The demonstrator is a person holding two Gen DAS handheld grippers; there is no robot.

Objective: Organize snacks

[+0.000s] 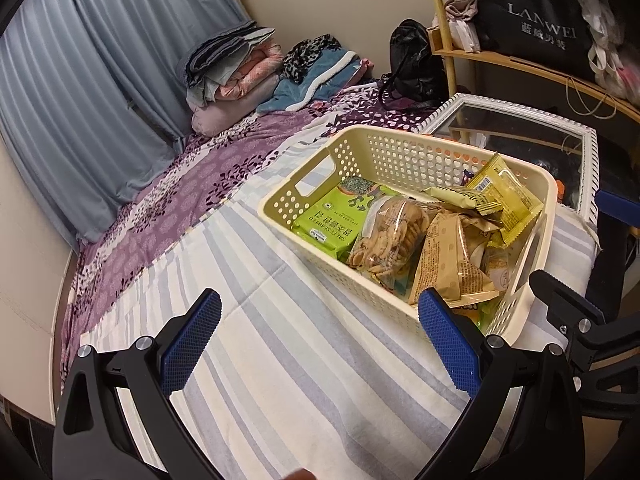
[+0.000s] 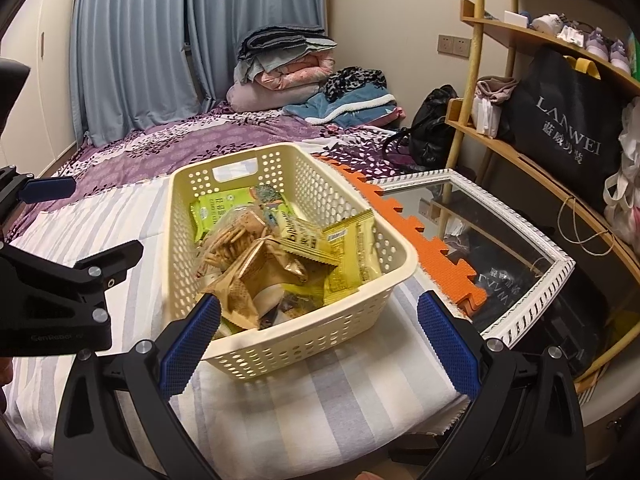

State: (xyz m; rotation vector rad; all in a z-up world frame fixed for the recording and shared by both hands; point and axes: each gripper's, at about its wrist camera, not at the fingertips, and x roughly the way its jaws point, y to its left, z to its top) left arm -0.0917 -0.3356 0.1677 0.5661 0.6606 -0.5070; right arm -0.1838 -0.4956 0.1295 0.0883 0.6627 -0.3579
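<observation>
A bedroom with blue curtains (image 2: 132, 44) holds a bed (image 1: 168, 196) in a purple leaf-print cover, with a striped sheet (image 1: 280, 360) spread over its near part. Folded blankets (image 2: 280, 68) are stacked at the far end, and a wooden shelf (image 2: 520, 148) with a black shopping bag (image 2: 568, 128) stands on the right. A white-framed mirror (image 2: 532, 280) lies flat beside the bed, next to an orange foam mat (image 2: 432, 256). A cream perforated basket (image 2: 320, 340) sits on the striped sheet, filled with snacks: a green seaweed pack (image 1: 328, 220), a clear bag of biscuits (image 1: 388, 232) and yellow wrappers (image 1: 508, 200). The left tongs (image 1: 318, 340) hang with their blue pads wide apart, empty, beside the basket; the right tongs (image 2: 320, 340) are likewise spread apart, empty, before its near wall.
</observation>
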